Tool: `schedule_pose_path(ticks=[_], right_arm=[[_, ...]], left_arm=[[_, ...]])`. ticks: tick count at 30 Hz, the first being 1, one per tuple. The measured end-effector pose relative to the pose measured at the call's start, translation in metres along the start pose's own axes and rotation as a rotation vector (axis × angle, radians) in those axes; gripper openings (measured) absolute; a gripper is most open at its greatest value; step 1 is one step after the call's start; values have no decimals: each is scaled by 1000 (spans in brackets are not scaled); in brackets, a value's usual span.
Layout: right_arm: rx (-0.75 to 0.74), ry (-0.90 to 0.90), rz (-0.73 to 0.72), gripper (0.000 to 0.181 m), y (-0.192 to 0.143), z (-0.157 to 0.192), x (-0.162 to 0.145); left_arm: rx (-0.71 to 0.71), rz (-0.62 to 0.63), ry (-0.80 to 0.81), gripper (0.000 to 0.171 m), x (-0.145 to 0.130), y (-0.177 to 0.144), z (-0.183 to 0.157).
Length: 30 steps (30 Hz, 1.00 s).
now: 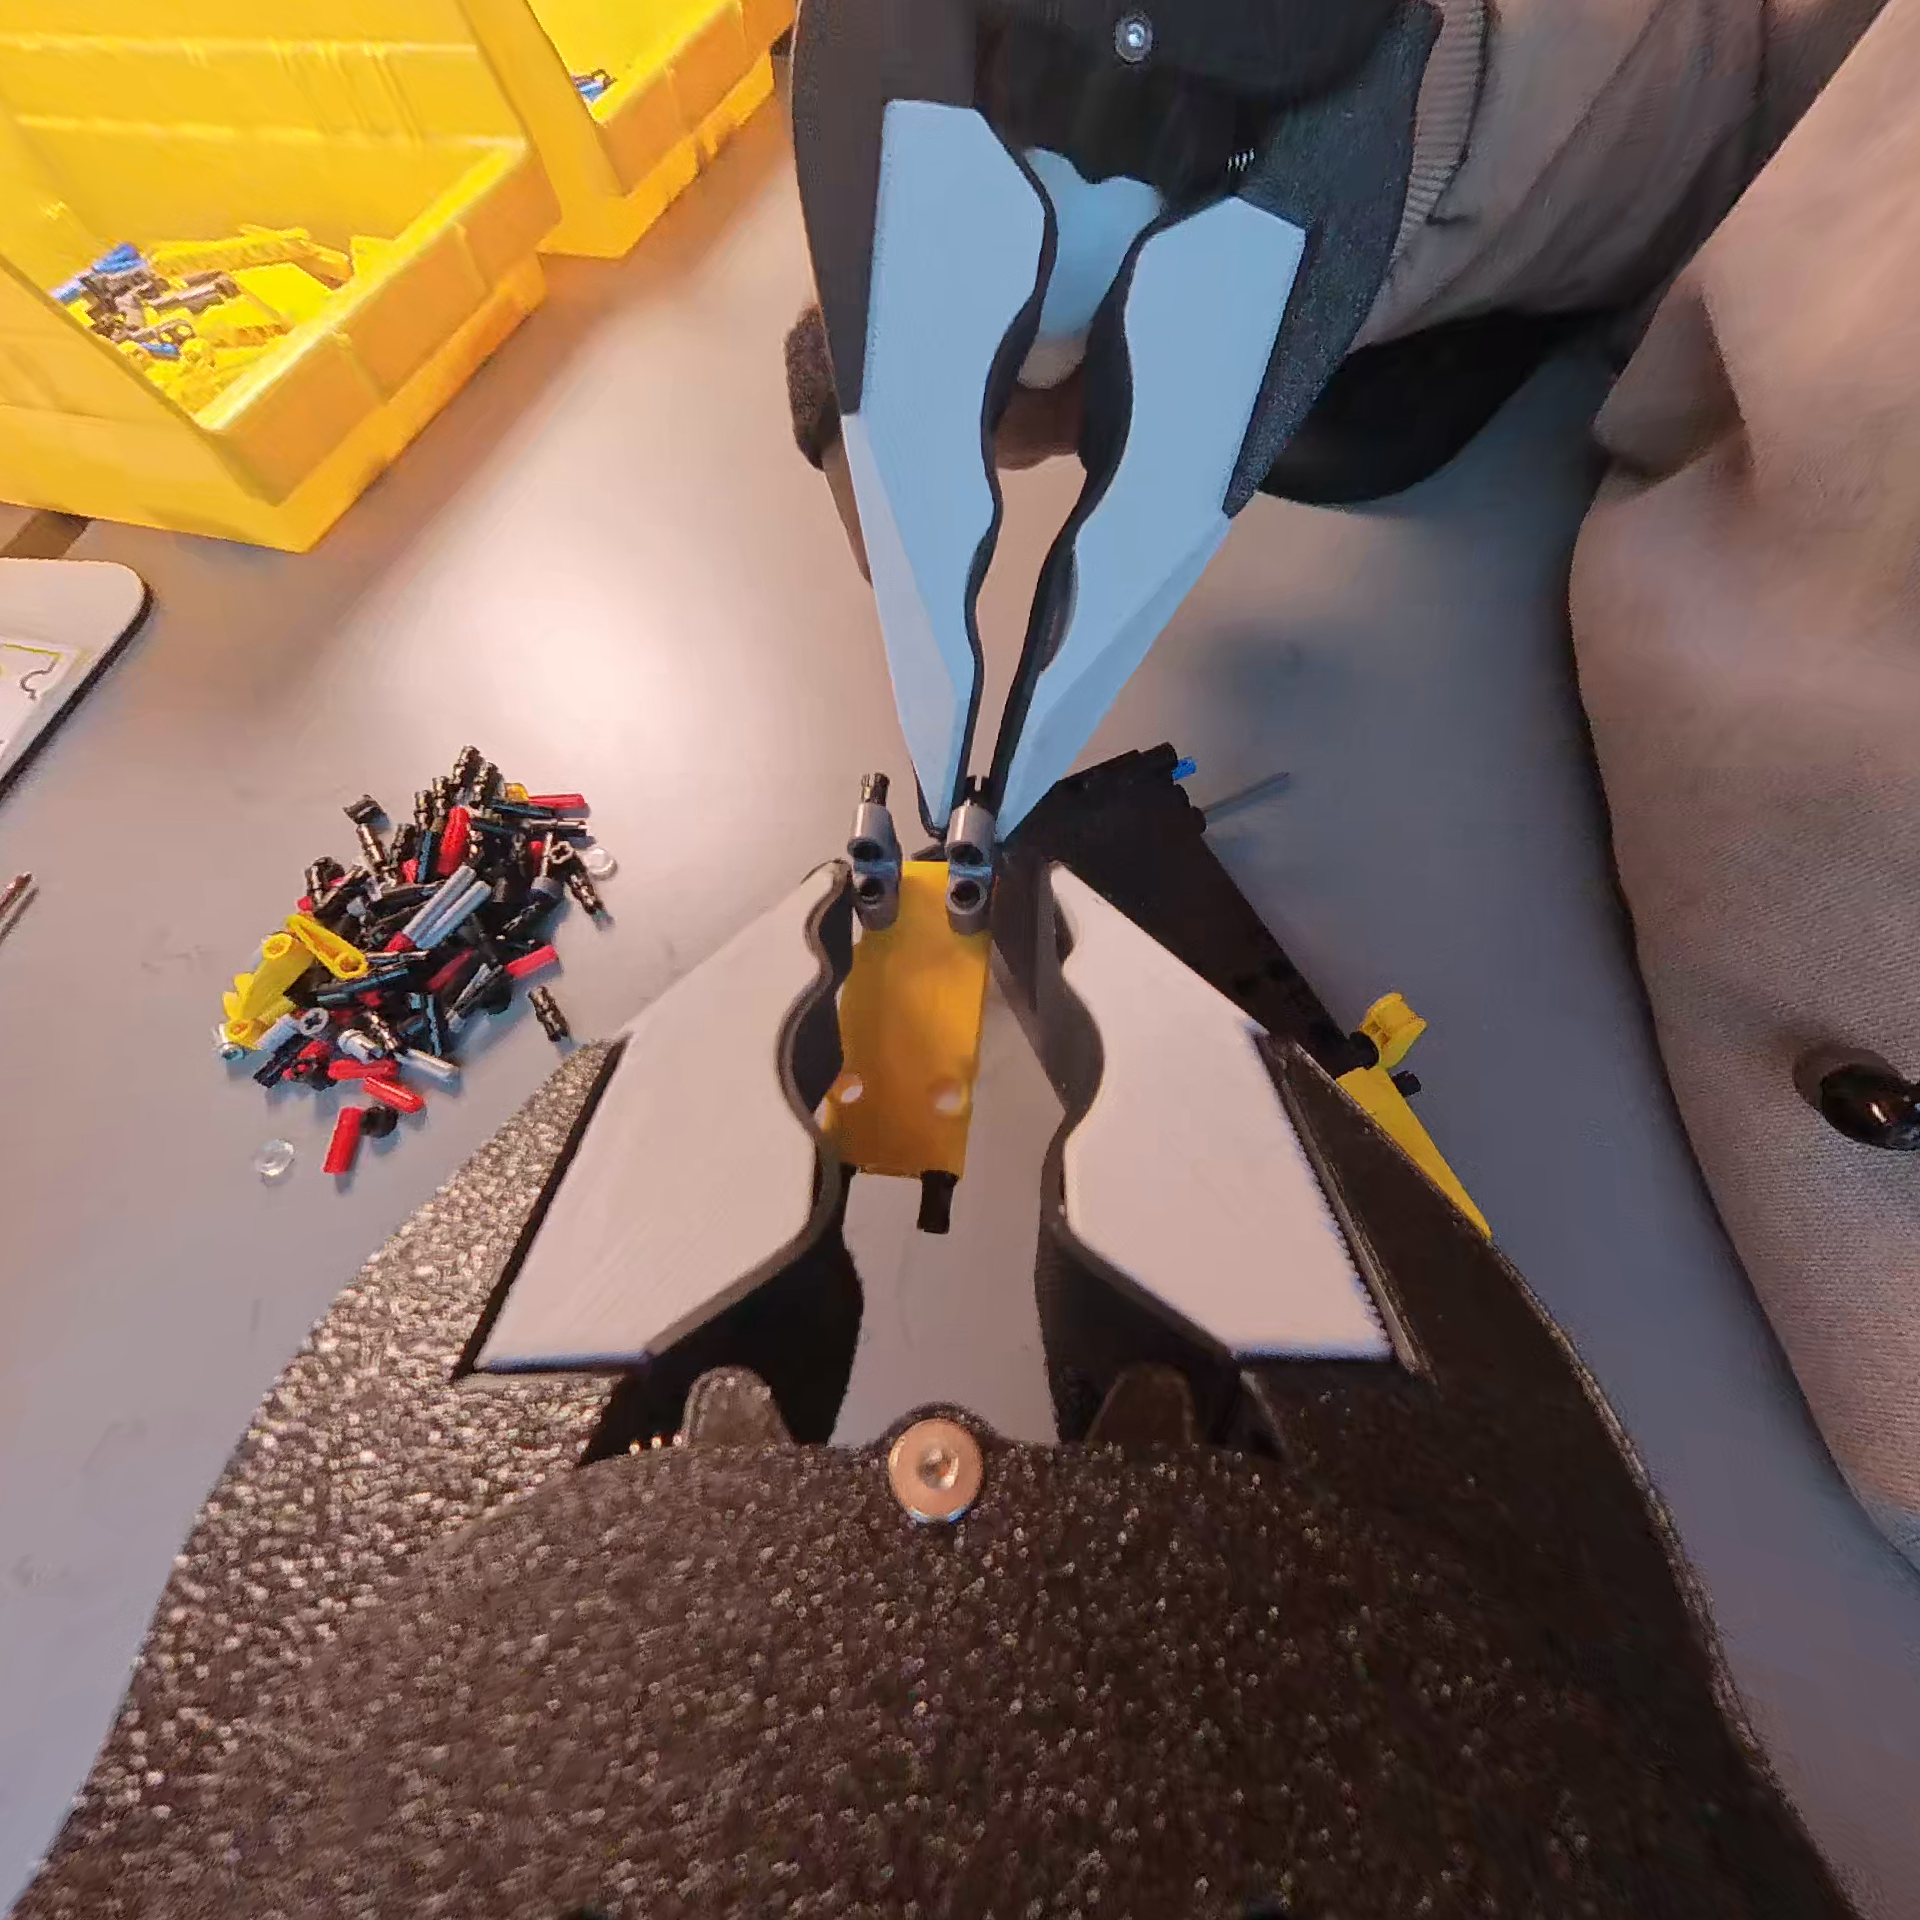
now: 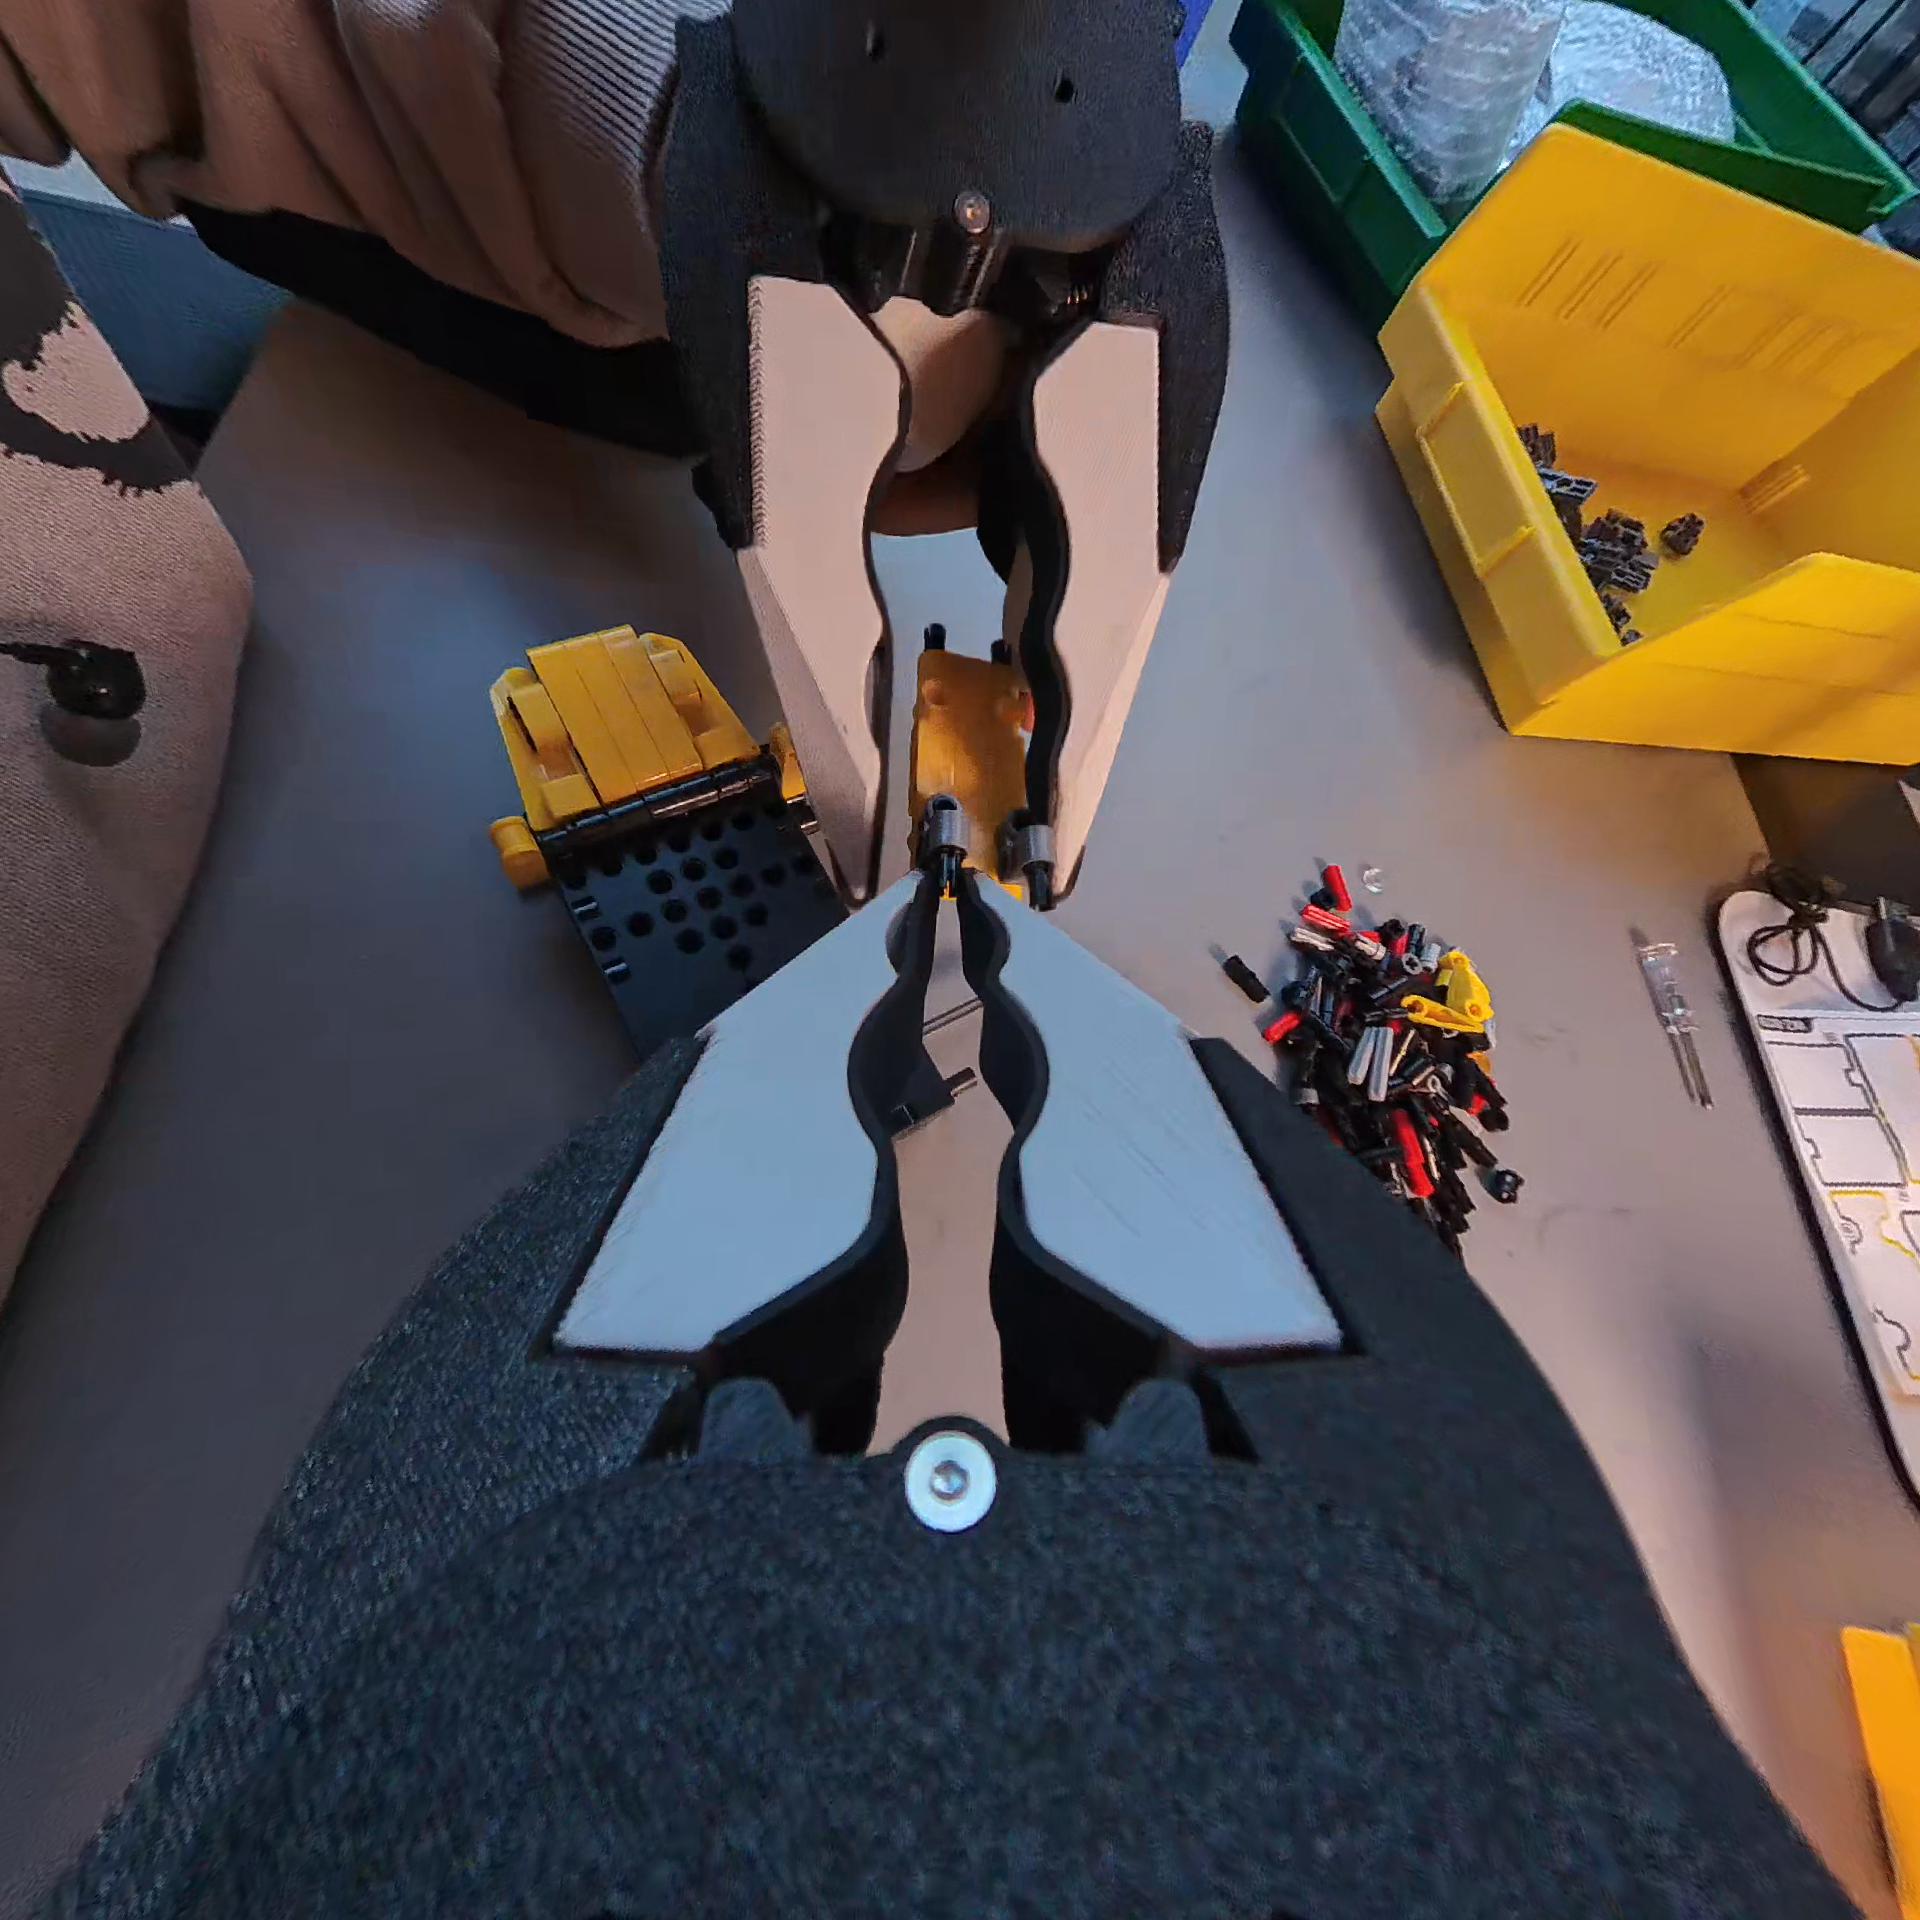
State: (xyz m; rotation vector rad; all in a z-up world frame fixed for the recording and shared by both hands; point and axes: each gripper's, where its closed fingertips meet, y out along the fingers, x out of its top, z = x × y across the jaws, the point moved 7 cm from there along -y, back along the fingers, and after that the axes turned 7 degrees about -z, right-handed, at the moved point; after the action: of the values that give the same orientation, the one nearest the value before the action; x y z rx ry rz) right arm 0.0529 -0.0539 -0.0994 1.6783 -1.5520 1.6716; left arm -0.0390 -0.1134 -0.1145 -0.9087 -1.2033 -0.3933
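Note:
My left gripper (image 1: 940, 881) is shut on a yellow panel piece (image 1: 914, 1023) and holds it between its pads just above the grey table. Two grey connectors (image 1: 873, 844) sit on the panel's far end. My right gripper (image 2: 943, 889) comes from the opposite side, tip to tip with the left gripper. It is shut on a small black pin (image 2: 941, 860) at the nearer grey connector (image 2: 945, 829). The right gripper's fingertips (image 1: 940, 795) also show in the left wrist view, above the right-hand connector (image 1: 971, 844). The yellow panel (image 2: 961, 727) lies between the left gripper's fingers (image 2: 821, 644).
A black and yellow brick model (image 2: 644, 790) lies beside the grippers. A pile of small red, black and grey pins (image 1: 416, 935) lies on the table. Yellow bins (image 2: 1662, 468) and a green bin (image 2: 1351, 156) stand at the back. A printed sheet (image 2: 1849, 1143) and a person's sleeve (image 1: 1766, 727) border the area.

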Motion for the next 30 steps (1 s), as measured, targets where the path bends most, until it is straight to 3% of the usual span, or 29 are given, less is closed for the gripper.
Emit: schedule_pose_path(ticks=[3,8,16,18,30], right_arm=[[27,-34,-23,3,-1,3,0],[38,-37,-70,3,-2,4,1],[26,-103,31,11,4,9,-4],[21,-135,49,0,7,11,-4],[-12,-173,77,7,12,8,-6]], left_arm=[[-32,-19,-15,24,2,-1,0],[-24,-33,22,24,4,-3,-1],[61,153,138,24,-5,4,-3],[81,206,187,24,-8,6,-5],[125,214,233,24,-6,2,-3]])
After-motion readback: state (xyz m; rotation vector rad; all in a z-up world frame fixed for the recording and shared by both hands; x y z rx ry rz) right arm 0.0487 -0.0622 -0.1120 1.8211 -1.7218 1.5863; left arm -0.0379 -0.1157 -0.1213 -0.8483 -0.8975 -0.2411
